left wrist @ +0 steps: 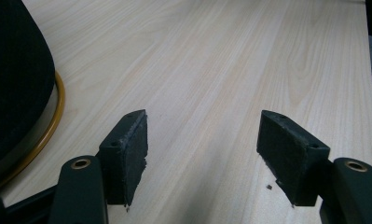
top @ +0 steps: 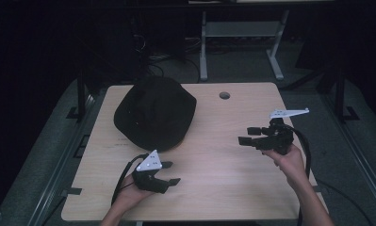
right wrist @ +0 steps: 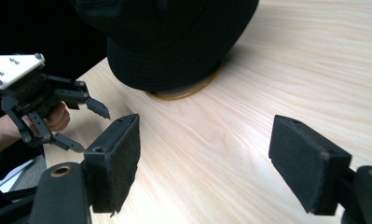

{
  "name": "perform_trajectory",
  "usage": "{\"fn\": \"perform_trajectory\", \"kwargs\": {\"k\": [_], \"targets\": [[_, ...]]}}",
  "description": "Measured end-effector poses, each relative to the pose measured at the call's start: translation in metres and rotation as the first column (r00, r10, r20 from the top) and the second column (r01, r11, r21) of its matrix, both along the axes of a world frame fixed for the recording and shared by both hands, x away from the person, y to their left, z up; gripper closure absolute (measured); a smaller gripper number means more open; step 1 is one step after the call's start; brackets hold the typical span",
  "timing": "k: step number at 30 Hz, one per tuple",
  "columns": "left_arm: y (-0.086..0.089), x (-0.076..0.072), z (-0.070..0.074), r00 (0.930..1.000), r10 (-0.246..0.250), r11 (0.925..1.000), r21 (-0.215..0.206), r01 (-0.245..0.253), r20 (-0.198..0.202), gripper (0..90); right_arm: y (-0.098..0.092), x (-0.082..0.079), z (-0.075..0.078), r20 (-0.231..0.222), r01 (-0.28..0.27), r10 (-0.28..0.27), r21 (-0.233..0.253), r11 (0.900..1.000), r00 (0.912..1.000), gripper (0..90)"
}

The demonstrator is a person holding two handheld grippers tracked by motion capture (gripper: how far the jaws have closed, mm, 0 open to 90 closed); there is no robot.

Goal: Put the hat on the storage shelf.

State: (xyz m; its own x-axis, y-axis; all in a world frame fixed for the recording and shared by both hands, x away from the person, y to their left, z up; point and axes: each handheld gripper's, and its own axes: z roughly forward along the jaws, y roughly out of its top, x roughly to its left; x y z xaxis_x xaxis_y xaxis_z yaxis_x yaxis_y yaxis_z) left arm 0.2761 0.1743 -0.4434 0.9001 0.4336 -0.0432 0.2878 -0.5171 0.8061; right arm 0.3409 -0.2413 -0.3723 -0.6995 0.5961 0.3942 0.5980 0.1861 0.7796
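A: While the light-wood table point(top: 214, 165) took up most of the frame, what sat on it?

B: One black hat point(top: 155, 113), at the far left part of the table, crown up. Under its brim a thin yellow-brown ring point(right wrist: 186, 92) showed, lying flat on the wood. Could not tell whether the ring was part of the hat or a separate hoop beneath it.

A: And the grippers?

B: Left gripper point(top: 169, 173) was low at the near left, just in front of the hat but apart from it, jaws spread and empty, pointing rightward across the table. Right gripper point(top: 251, 135) was held above the right side, well apart from the hat, jaws also spread wide with nothing between them, aimed toward the hat.

A: Any contact?

B: None noted. In the left gripper view, bare wood lay between the pads point(left wrist: 132, 154); the hat's edge sat off to one side. In the right gripper view, the hat stood ahead, beyond the open jaws.

A: Progress, then?

B: Judged it at the very start. Hat untouched, nothing grasped. Approach, grip and whatever handling follows all appeared left to do.
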Motion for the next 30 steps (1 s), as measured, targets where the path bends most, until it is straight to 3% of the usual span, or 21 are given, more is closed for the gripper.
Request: {"fn": "perform_trajectory", "kwargs": {"k": [8, 22, 30], "targets": [[0.000, 0.000, 0.000, 1.0000, -0.002, 1.0000, 0.008, 0.002, 0.005, 33.1, -0.014, -0.014, -0.013, -0.012, 0.019, -0.019, 0.006, 1.000, 0.9998, 24.1], [0.002, 0.000, 0.000, 1.0000, 0.006, 0.9999, 0.008, -0.006, -0.002, 33.0, -0.022, -0.035, -0.030, -0.018, 0.011, -0.012, -0.025, 1.000, 0.9998, 23.6], [0.004, 0.000, 0.000, 0.9999, 0.012, 0.9999, 0.005, -0.012, -0.002, 32.9, -0.029, -0.047, -0.041, -0.025, 0.026, -0.026, -0.012, 1.000, 0.9994, 23.6]]}}
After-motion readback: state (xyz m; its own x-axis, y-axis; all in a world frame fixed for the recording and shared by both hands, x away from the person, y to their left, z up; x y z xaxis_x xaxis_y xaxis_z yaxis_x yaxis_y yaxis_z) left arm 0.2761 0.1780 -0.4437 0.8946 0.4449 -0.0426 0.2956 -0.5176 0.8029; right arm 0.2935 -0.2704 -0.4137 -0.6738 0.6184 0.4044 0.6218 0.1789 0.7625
